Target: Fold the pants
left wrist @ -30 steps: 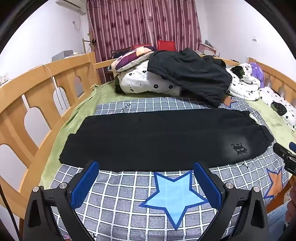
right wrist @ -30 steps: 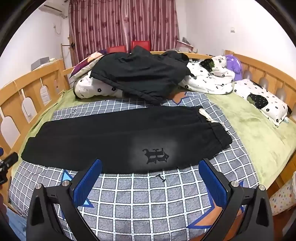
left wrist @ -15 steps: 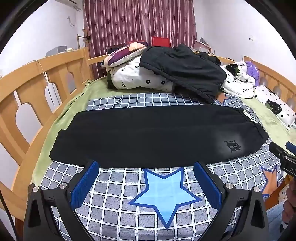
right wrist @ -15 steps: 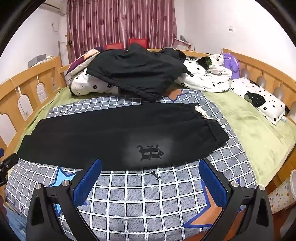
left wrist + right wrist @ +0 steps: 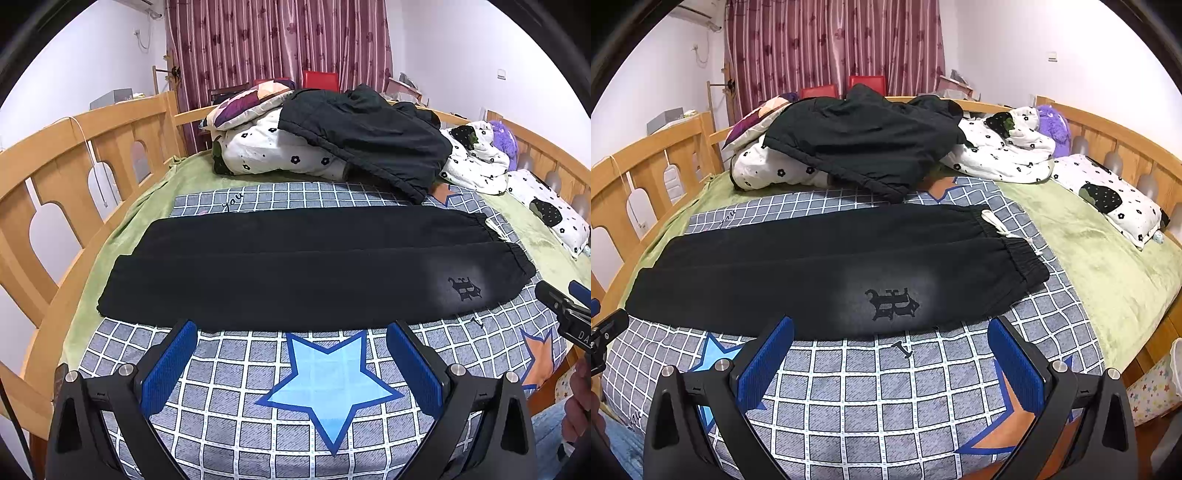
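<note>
Both my grippers have drawn back a little from where they were a second ago, so more of the checked sheet (image 5: 236,373) now shows between my fingers and the pants (image 5: 303,266). The pants themselves have not moved: they lie flat across the sheet, legs side by side, cuffs toward the bed's left rail (image 5: 66,155), waistband toward the right side, logo (image 5: 892,303) on the near leg. To me that means the fold has not started; I am only lining up.

My left gripper (image 5: 291,363) stands wide open with nothing between its blue pads, hovering over the sheet just short of the pants' near edge. My right gripper (image 5: 892,363) is equally spread and empty, facing the logo.

Room for moving: the near strip of sheet is bare, so I can come in low under the near edge. Beyond the far leg there is only a narrow band of sheet before the heap of bedding (image 5: 775,168) and the dark jacket (image 5: 864,140). The cuffs lie near the left rail, while open green blanket (image 5: 1108,266) spreads past the waistband.
</note>
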Tool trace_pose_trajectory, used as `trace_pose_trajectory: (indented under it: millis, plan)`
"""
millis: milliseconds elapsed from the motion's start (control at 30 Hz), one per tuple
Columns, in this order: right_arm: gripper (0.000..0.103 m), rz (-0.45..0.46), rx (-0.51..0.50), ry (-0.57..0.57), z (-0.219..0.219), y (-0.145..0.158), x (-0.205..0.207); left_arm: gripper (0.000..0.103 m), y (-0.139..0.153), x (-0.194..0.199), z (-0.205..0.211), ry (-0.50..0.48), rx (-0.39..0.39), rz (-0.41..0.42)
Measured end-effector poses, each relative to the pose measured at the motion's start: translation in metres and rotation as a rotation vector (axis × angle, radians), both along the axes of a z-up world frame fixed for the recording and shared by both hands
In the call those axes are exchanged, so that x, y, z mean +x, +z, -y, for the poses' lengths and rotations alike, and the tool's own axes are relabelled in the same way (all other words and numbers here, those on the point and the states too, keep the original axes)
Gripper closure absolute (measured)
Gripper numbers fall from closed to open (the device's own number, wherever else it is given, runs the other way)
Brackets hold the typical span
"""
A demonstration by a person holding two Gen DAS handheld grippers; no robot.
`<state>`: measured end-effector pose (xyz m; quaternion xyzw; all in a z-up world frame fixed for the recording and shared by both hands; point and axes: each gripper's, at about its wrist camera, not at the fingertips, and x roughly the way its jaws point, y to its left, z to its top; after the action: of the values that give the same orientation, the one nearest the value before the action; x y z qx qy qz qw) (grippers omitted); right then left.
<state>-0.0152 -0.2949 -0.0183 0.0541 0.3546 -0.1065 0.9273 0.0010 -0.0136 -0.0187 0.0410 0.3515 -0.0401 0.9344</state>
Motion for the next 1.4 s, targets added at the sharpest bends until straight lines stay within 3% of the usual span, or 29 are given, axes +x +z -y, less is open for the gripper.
trace_pose_trajectory:
  millis: [1400]
  plan:
    - [0.000,0.004,0.009,0.000,-0.0003,-0.0017,0.0003,0.000,-0.0011,0.0022,0.0006,0.000,0.004,-0.002]
